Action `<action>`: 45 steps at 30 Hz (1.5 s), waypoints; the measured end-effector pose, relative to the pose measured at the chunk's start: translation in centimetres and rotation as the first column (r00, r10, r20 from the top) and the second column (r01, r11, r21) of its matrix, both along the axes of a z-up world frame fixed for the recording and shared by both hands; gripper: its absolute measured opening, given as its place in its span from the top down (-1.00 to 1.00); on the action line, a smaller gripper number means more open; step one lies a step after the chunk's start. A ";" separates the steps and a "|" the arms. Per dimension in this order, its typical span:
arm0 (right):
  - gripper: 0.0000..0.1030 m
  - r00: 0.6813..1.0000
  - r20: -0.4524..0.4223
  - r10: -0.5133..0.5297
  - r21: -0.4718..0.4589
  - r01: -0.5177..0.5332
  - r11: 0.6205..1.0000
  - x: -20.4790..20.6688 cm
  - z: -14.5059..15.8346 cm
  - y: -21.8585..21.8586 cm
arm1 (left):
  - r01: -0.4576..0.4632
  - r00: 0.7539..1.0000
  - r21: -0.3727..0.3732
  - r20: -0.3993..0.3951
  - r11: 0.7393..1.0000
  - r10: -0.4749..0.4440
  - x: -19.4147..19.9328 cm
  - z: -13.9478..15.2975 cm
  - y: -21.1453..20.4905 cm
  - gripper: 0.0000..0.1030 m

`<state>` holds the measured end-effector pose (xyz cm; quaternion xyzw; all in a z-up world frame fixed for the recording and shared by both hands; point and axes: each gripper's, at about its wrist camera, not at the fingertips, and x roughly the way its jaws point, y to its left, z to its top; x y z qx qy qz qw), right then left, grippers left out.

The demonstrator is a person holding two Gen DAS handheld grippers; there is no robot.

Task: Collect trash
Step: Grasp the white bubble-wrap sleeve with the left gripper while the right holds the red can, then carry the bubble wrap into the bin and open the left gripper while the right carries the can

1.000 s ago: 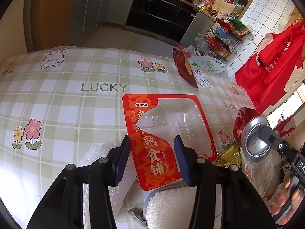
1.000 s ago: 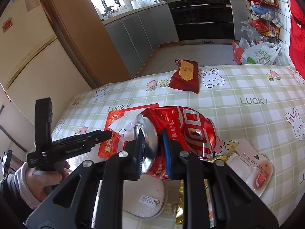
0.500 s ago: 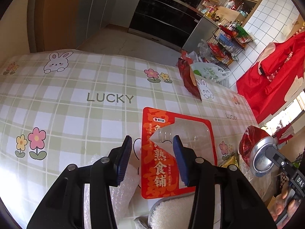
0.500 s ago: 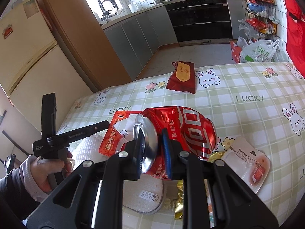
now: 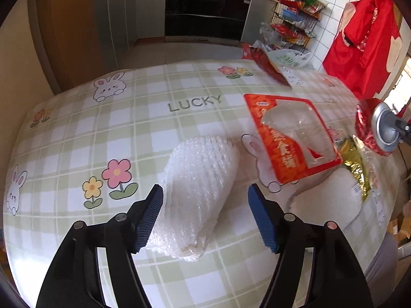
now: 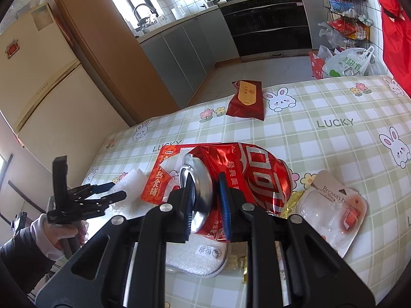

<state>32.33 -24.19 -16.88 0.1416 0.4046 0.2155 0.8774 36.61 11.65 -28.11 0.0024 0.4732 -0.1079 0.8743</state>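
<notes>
Left gripper (image 5: 205,200) opening, blue pads spread on either side of the roll of bubble wrap (image 5: 197,192) and clear of it. Roll lay flat on the checked tablecloth (image 5: 123,133), its near end between the fingers. Just to the right of it, an orange food package (image 5: 280,138) with a clear window, lying partly over a white pad (image 5: 331,195). Beside that, a gold wrapper (image 5: 355,166).

Right gripper (image 6: 205,195) clamped on the crushed red can (image 6: 257,172), pads pinching the silver end, can held above the table. Below it in the right wrist view, the same white pad (image 6: 200,259), and to the right a clear blister pack (image 6: 331,208) marked "Brown". Farther off, near the table's far edge, a dark red snack packet (image 6: 246,100), well apart from both grippers.

Tablecloth printed with rabbits, flowers and the word LUCKY. Beyond the table, a kitchen: grey cabinets (image 6: 185,43), a dark oven front (image 6: 267,23), a wire rack of goods (image 6: 344,20), a cream fridge (image 6: 38,84), red cloth (image 5: 364,41) hung on the tiled wall.

Left hand (image 6: 64,228) seen only in part, a dark sleeve (image 6: 20,261) cut off at the frame's edge. Gold wrapper mostly hidden under the can in the right wrist view. Print on the can hard to read.
</notes>
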 end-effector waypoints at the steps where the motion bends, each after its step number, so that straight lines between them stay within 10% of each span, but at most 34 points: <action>1: 0.58 1.000 0.001 0.001 -0.003 -0.001 1.000 -0.4 0.1 0.0 | -0.018 1.000 0.003 -0.006 1.000 0.018 0.0 -0.4 0.3 -0.30; 10: 0.58 1.000 0.028 0.008 -0.025 -0.008 1.000 -4.2 1.9 0.0 | -0.102 0.994 -0.043 0.019 0.994 0.103 -1.8 -0.3 2.0 0.43; 21: 0.58 0.995 0.089 0.038 -0.001 -0.038 0.999 -9.6 5.2 0.4 | -0.150 0.970 -0.344 0.128 0.927 0.205 -13.7 5.0 2.6 0.48; 32: 0.58 0.988 0.146 0.039 0.013 -0.042 0.999 -17.1 7.2 -0.4 | 0.024 0.977 -0.415 0.202 0.909 0.066 -25.3 8.9 -2.8 0.48; 45: 0.58 0.983 0.181 0.022 0.054 -0.032 0.998 -24.2 7.7 -2.1 | 0.154 0.985 -0.398 0.128 0.904 -0.111 -31.2 6.9 -9.0 0.44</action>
